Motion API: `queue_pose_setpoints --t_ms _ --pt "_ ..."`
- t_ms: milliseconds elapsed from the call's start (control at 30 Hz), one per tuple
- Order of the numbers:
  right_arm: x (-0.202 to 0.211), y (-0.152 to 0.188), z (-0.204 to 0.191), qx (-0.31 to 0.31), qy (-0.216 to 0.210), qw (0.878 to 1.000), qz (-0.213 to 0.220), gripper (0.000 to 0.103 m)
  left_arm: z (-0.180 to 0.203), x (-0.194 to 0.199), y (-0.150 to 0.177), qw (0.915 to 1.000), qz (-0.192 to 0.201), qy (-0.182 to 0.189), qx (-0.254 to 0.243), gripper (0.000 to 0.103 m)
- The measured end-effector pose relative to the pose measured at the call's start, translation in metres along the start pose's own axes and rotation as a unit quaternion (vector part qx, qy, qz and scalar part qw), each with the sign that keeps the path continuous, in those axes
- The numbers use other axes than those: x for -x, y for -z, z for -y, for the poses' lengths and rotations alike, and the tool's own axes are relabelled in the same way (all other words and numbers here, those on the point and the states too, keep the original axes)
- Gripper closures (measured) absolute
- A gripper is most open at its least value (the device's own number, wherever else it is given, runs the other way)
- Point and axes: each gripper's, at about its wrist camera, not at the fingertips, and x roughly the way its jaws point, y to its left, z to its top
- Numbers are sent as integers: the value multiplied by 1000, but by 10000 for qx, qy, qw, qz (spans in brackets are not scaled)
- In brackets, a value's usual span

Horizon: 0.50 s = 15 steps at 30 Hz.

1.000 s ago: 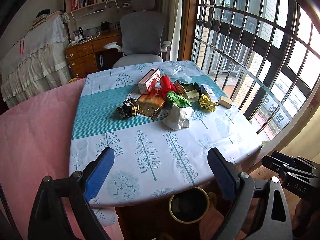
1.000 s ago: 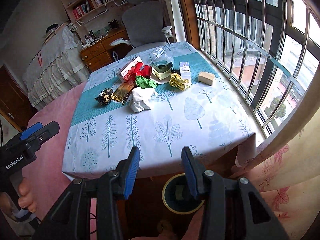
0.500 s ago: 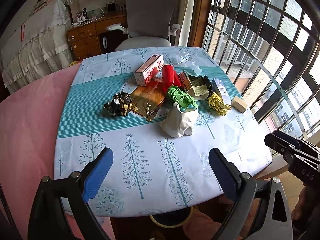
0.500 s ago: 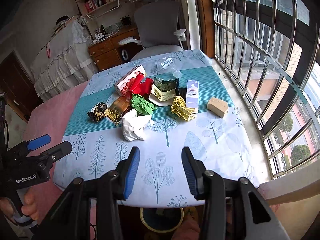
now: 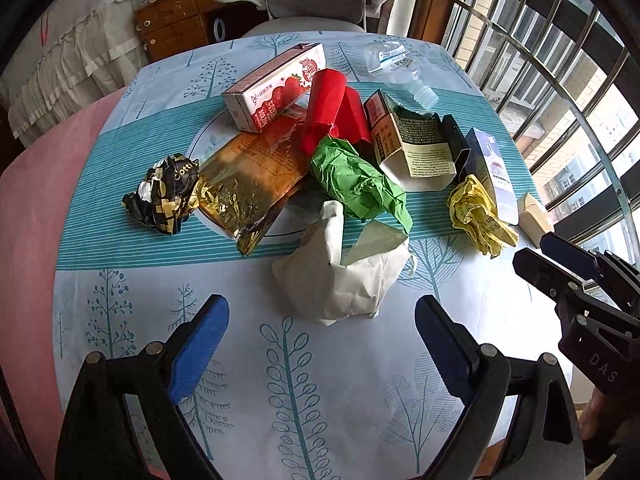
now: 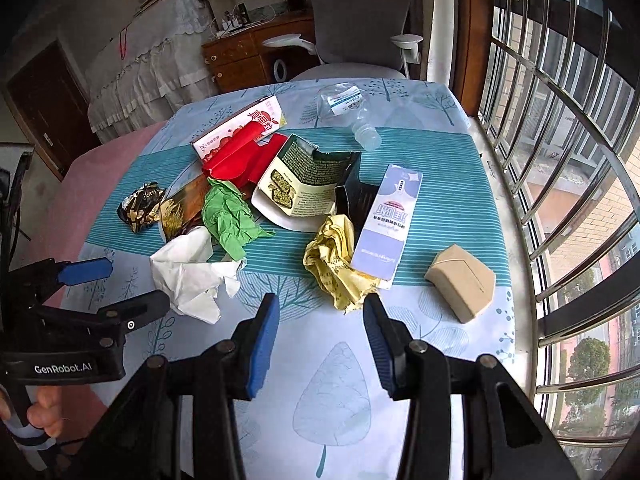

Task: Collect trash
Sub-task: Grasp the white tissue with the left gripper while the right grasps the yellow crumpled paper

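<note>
Trash lies piled on the tree-print tablecloth (image 5: pixel 304 392). My left gripper (image 5: pixel 322 320) is open, just short of a crumpled white paper (image 5: pixel 344 276). Behind that paper lie a green paper wad (image 5: pixel 356 178), a gold foil bag (image 5: pixel 248 184), a black-gold wrapper (image 5: pixel 166 196), a red piece (image 5: pixel 332 108) and a strawberry carton (image 5: pixel 276 86). My right gripper (image 6: pixel 318 318) is open with nothing between its fingers, just short of a yellow paper wad (image 6: pixel 336 264). A lilac carton (image 6: pixel 386 224), an opened green box (image 6: pixel 308 182) and a tan block (image 6: pixel 460 282) lie close by.
A clear plastic bottle (image 6: pixel 350 110) lies at the table's far side. A grey office chair (image 6: pixel 360 28) and a wooden desk (image 6: pixel 256 56) stand behind the table. Window bars (image 6: pixel 560 120) run along the right. A pink surface (image 5: pixel 36 200) adjoins the table's left edge.
Both grippers have come forward and down over the table toward the trash pile. The bin under the table's near edge has dropped out of view. Both jaws kept the same width.
</note>
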Motion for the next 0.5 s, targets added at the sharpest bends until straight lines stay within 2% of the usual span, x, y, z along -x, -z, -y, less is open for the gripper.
queue_pose_setpoints --t_ms 167,300,400,500 --pt "-21 -18 -8 659 95 9978 13 59 -2 -26 -6 9993 -225 3 298 20" --pt "-45 -29 -16 1099 189 9933 -302 59 -2 -34 -9 9987 -247 127 433 23" --pt "-62 -32 -19 1358 341 9887 -531 59 -1 -41 -12 9983 -347 173 428 42" --pt "-69 -34 -25 1642 489 9836 -558 59 -2 -44 -15 9980 -344 190 488 43"
